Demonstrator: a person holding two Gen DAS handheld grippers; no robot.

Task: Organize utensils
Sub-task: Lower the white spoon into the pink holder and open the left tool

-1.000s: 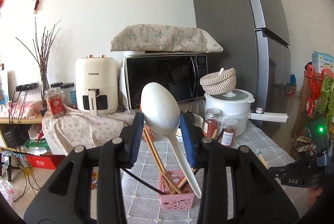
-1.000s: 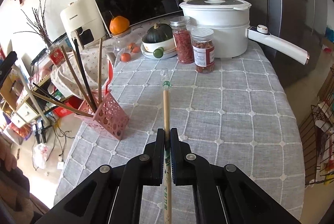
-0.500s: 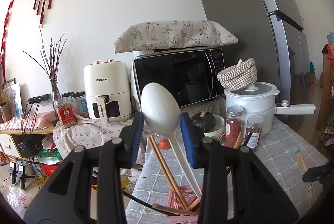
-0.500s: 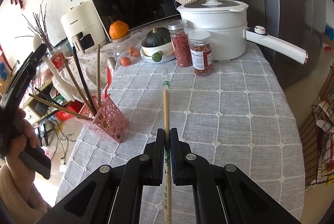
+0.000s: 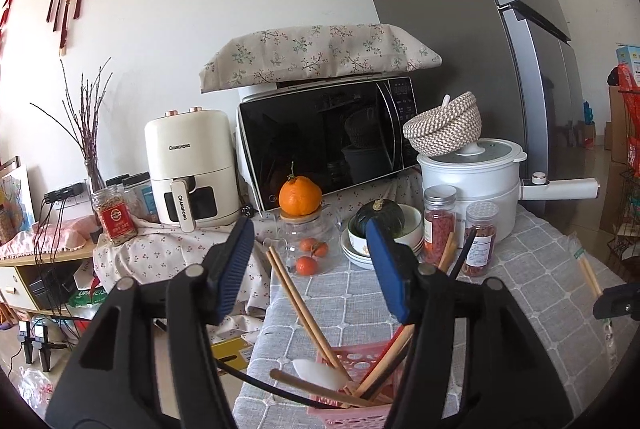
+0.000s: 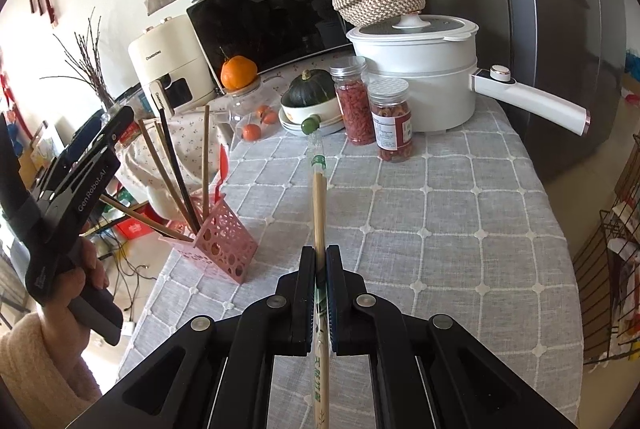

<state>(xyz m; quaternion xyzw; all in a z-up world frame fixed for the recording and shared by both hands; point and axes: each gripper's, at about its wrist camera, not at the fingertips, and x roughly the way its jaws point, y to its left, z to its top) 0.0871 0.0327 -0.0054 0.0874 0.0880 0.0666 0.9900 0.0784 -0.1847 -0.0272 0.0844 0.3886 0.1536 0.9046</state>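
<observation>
Left gripper (image 5: 310,265) hangs above the pink basket (image 5: 352,403), jaws spread wide with nothing between them. White spoon (image 5: 316,375) lies in the basket, bowl end up, among wooden and black chopsticks (image 5: 298,303) that lean out at angles. Basket sits near the left edge of the grey checked tablecloth (image 6: 440,221). Right gripper (image 6: 320,265) is clamped on a wrapped pair of chopsticks (image 6: 319,205), pointing forward over the cloth, well apart from the basket.
</observation>
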